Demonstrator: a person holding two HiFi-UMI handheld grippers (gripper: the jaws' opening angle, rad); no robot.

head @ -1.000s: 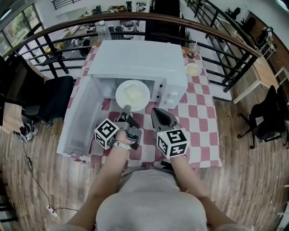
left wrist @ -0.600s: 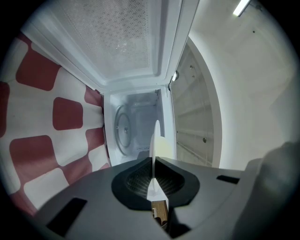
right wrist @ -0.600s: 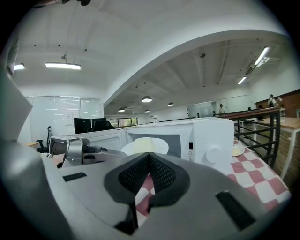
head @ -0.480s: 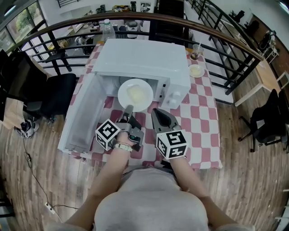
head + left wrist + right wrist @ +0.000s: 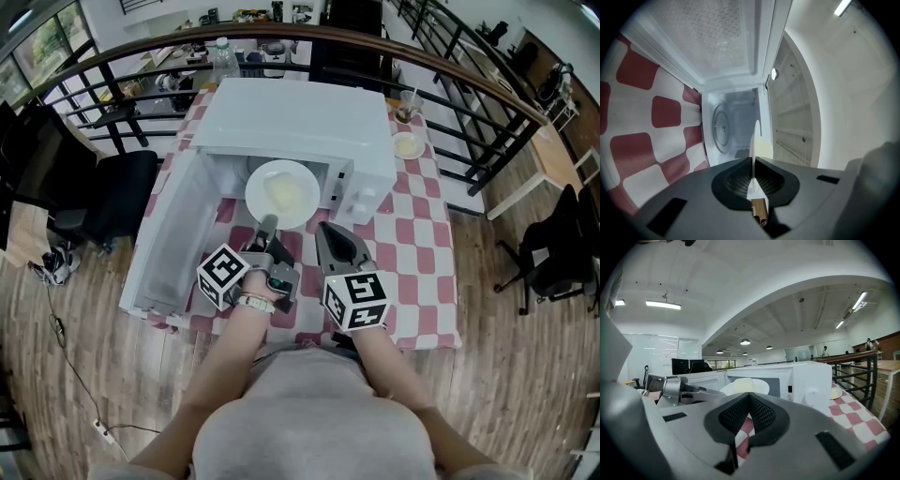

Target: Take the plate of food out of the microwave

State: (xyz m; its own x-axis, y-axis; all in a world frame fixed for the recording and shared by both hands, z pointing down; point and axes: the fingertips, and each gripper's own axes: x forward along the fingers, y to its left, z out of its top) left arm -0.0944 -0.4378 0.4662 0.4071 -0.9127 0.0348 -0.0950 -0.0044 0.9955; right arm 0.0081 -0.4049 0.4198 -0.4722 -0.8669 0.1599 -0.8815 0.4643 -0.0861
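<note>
A white plate (image 5: 281, 194) with pale food sits level at the mouth of the open white microwave (image 5: 291, 122), half in front of the cavity. My left gripper (image 5: 267, 225) is shut on the plate's near rim. In the left gripper view the plate (image 5: 753, 140) runs edge-on between the closed pads, with the microwave's glass turntable (image 5: 721, 129) behind it. My right gripper (image 5: 328, 234) hovers just right of the left one, shut with nothing in it. Its own view shows the right gripper (image 5: 749, 397), the plate (image 5: 745, 386) and the left gripper (image 5: 675, 387) ahead.
The microwave door (image 5: 173, 239) hangs open to the left over the red-and-white checked table (image 5: 412, 253). A small dish (image 5: 406, 145) and a cup with a straw (image 5: 403, 108) stand at the back right, and a bottle (image 5: 222, 61) at the back left. A railing (image 5: 487, 122) runs behind.
The head view has shifted a little. The plate and both grippers hold almost the same places relative to the microwave.
</note>
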